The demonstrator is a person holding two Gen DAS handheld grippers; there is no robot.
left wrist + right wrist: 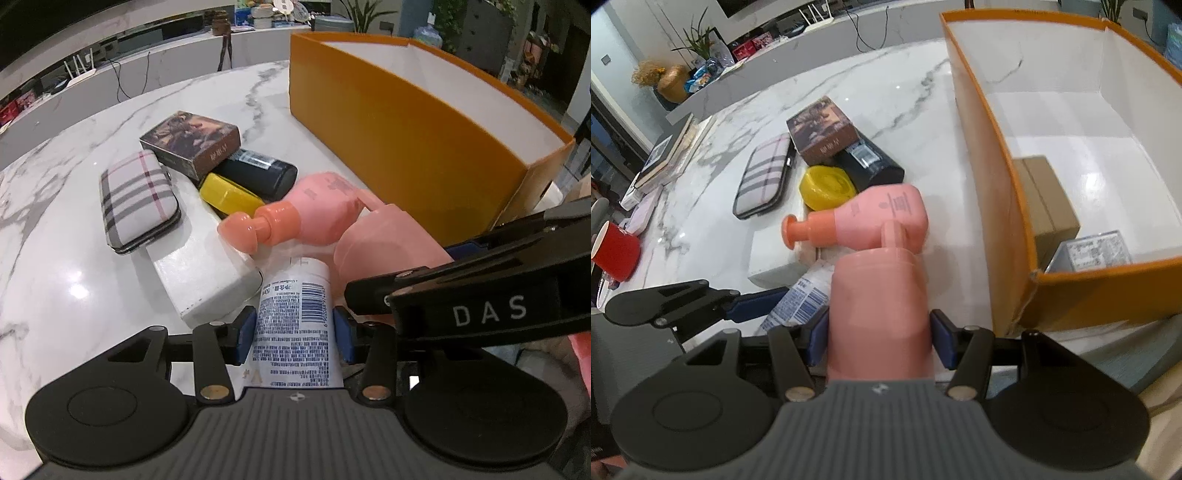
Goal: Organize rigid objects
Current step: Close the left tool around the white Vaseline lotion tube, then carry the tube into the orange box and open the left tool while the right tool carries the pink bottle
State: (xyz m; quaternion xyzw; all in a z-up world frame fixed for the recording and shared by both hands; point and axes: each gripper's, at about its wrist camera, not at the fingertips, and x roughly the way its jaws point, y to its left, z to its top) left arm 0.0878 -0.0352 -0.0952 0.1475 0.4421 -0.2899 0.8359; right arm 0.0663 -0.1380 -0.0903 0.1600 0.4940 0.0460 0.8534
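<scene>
My left gripper (293,334) is shut on a white tube (291,321) with blue print and a barcode. My right gripper (879,338) is shut on a pink bottle (879,314), just left of the orange box (1008,206). A second pink pump bottle (871,219) lies on the marble table beside a yellow round case (827,186), a white box (199,258), a plaid case (138,201), a brown patterned box (192,138) and a black pouch (258,171). The held pink bottle also shows in the left wrist view (384,243).
The orange box holds a brown carton (1045,199) and a clear printed box (1097,249). A red mug (617,251) and stacked books (668,151) sit at the table's left edge. The marble table (886,92) extends beyond the pile.
</scene>
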